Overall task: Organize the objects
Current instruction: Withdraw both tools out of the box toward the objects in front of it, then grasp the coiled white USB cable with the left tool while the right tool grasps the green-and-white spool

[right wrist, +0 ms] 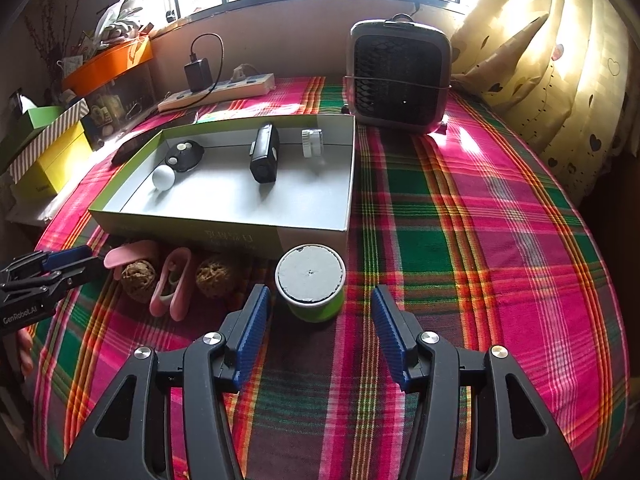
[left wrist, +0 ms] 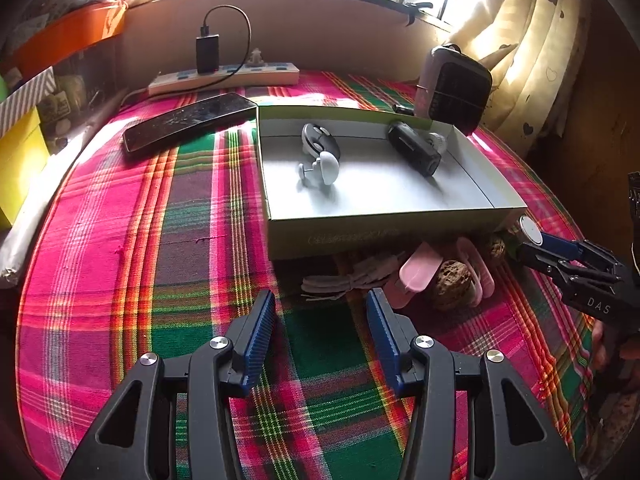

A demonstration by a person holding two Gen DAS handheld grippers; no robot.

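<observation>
A shallow box [left wrist: 384, 222] [right wrist: 224, 228] on the plaid cloth holds a round black gadget [right wrist: 185, 155], a white ball-shaped item [left wrist: 327, 167] [right wrist: 163, 178], a black oblong device [left wrist: 414, 148] [right wrist: 264, 153] and a white ring [right wrist: 312, 142]. In front of the box lie two walnuts [left wrist: 452, 280] [right wrist: 138, 275], pink clips [left wrist: 416, 270] [right wrist: 174, 284], a white cord [left wrist: 344, 282] and a green cup with a grey lid [right wrist: 311, 280]. My left gripper [left wrist: 321, 308] is open just before the cord. My right gripper [right wrist: 316, 306] is open, straddling the cup's near side.
A phone [left wrist: 188, 122] lies left of the box. A power strip with charger [left wrist: 224, 74] [right wrist: 218, 88] runs along the back wall. A small fan heater [left wrist: 454, 86] [right wrist: 400, 72] stands at the back right. Boxes [right wrist: 48, 148] are stacked at left; a curtain [right wrist: 560, 60] hangs at right.
</observation>
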